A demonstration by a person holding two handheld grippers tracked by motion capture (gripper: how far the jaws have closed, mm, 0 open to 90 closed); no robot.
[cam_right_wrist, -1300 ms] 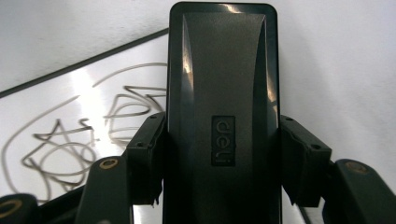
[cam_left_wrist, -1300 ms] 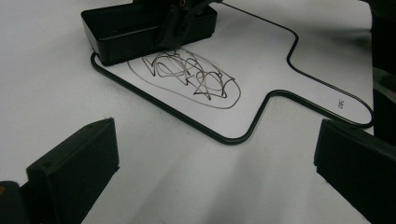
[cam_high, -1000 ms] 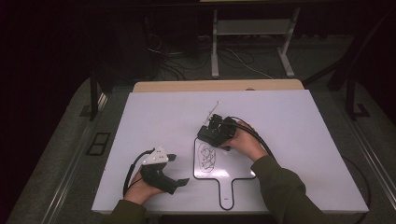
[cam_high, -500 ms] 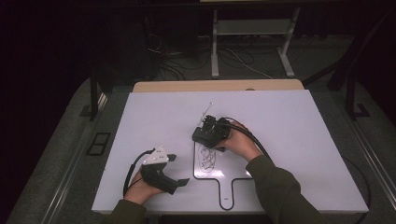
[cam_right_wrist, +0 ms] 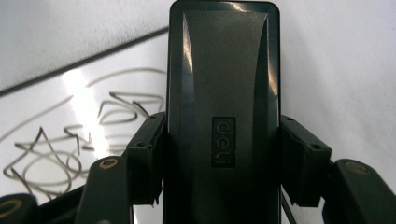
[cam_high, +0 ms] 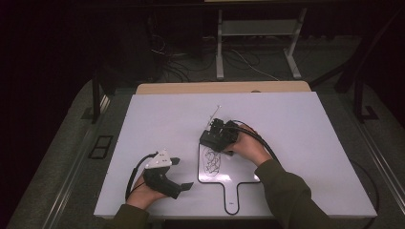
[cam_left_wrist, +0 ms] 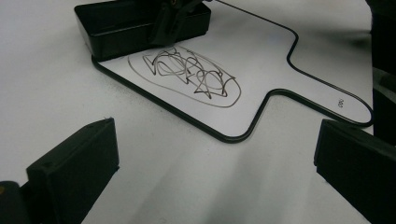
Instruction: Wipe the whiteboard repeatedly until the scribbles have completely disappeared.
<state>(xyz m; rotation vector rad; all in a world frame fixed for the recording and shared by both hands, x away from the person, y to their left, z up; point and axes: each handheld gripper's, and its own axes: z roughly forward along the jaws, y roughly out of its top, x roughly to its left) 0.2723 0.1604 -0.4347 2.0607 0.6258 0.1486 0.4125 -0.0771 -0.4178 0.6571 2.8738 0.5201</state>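
1. My right tool [cam_high: 213, 136] is clenched on a black whiteboard eraser [cam_right_wrist: 223, 93], jaws pressing both long sides; embossed logo faces the camera in the right gripper view.
2. The eraser sits on the far end of a small paddle-shaped whiteboard [cam_high: 241, 174], at the 12 o'clock edge of the board in the high view.
3. Key relation: the scribble [cam_high: 212, 161] lies toward 6 o'clock from the eraser, just beside it and between eraser and board handle. In the left gripper view the eraser edge nearly touches the scribble's top.
4. The eraser's long axis runs roughly 10-to-4 across the board, so I judge a pull toward 6 o'clock would sweep broadside over the ink.
5. My left tool [cam_high: 184, 172] is released, jaws wide apart, empty, resting on the tabletop [cam_high: 296, 119] at 9 o'clock of the board, near its edge.
6. The right hand is the nearer one to the scribble.
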